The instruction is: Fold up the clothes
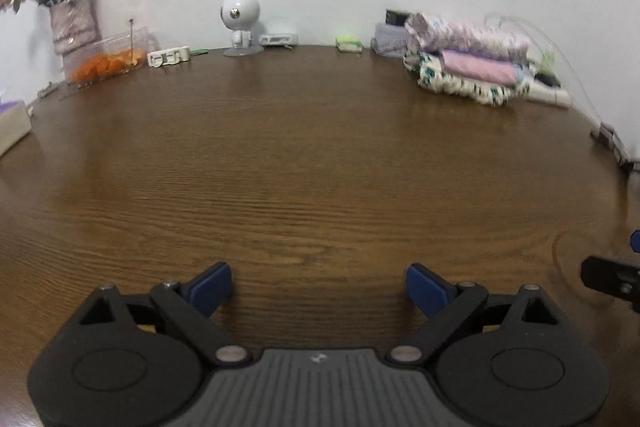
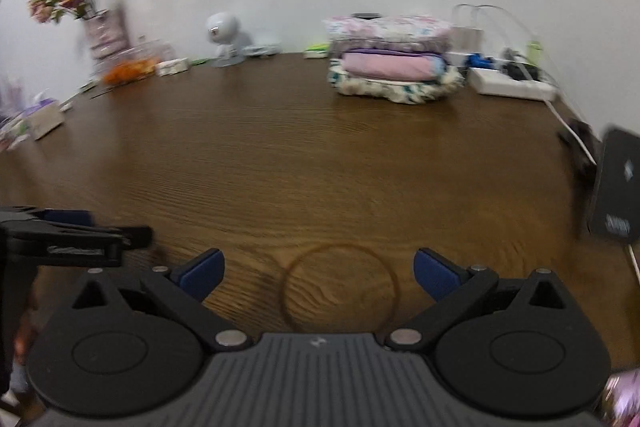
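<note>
Where wall meets table (image 2: pixel 280 167), folded clothes stack (image 2: pixel 394 67) lies crosswise.

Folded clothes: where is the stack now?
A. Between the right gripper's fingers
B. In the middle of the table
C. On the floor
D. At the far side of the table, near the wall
D: the stack sits at the table's far edge by the wall, and both grippers, left and right, are open and empty.

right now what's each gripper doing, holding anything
left gripper: open, holding nothing
right gripper: open, holding nothing
</note>
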Action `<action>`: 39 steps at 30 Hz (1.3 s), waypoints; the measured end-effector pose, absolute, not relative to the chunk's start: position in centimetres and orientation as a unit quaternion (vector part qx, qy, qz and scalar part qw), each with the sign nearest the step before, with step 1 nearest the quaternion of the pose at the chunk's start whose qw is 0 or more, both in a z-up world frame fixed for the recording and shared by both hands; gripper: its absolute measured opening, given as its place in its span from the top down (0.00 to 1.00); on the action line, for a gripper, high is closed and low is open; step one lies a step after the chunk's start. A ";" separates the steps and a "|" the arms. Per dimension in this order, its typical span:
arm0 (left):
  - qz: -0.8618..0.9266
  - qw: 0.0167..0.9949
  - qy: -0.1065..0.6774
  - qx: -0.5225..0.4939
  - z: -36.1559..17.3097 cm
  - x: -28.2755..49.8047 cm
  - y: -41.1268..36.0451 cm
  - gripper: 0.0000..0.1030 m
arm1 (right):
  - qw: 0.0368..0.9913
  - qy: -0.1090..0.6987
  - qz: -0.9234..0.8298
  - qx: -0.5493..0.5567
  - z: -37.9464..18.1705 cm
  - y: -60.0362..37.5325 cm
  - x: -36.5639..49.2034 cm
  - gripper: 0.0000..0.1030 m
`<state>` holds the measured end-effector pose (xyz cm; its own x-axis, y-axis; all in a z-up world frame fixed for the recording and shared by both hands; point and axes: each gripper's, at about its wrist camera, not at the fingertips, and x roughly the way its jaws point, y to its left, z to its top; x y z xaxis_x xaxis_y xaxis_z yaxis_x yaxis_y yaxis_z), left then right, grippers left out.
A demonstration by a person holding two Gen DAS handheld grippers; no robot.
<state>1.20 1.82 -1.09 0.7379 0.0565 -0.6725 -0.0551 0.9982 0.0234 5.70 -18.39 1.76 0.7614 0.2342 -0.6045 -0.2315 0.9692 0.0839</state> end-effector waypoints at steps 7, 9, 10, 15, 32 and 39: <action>0.035 0.938 0.343 0.039 -1.6 0.6 0.7 0.04 | 0.942 0.329 0.065 0.021 0.1 -18.5 3.2 0.01; 0.040 0.940 0.337 0.027 -1.9 0.3 0.8 0.00 | 0.942 0.332 0.048 0.008 0.0 -18.0 2.6 0.01; 0.044 0.941 0.335 0.018 -2.1 0.1 0.9 0.00 | 0.942 0.333 0.042 0.004 0.0 -17.8 2.1 0.01; 0.034 0.940 0.340 -0.002 -2.1 0.6 1.3 0.00 | 0.942 0.335 0.029 -0.006 0.3 -17.0 -0.2 0.01; -0.024 0.940 0.340 0.020 -2.2 0.7 0.2 0.00 | 0.939 0.341 0.046 -0.012 0.6 -16.6 -1.7 0.01; -0.020 0.940 0.340 0.018 -2.2 0.8 -0.4 0.00 | 0.938 0.345 0.031 -0.007 1.0 -15.9 -2.6 0.01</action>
<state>0.84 -0.36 -2.24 0.7686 -0.0250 -0.6392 0.0491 0.9986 0.0200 -2.62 -15.89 1.04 0.7606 0.0541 -0.6469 -0.0639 0.9979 0.0083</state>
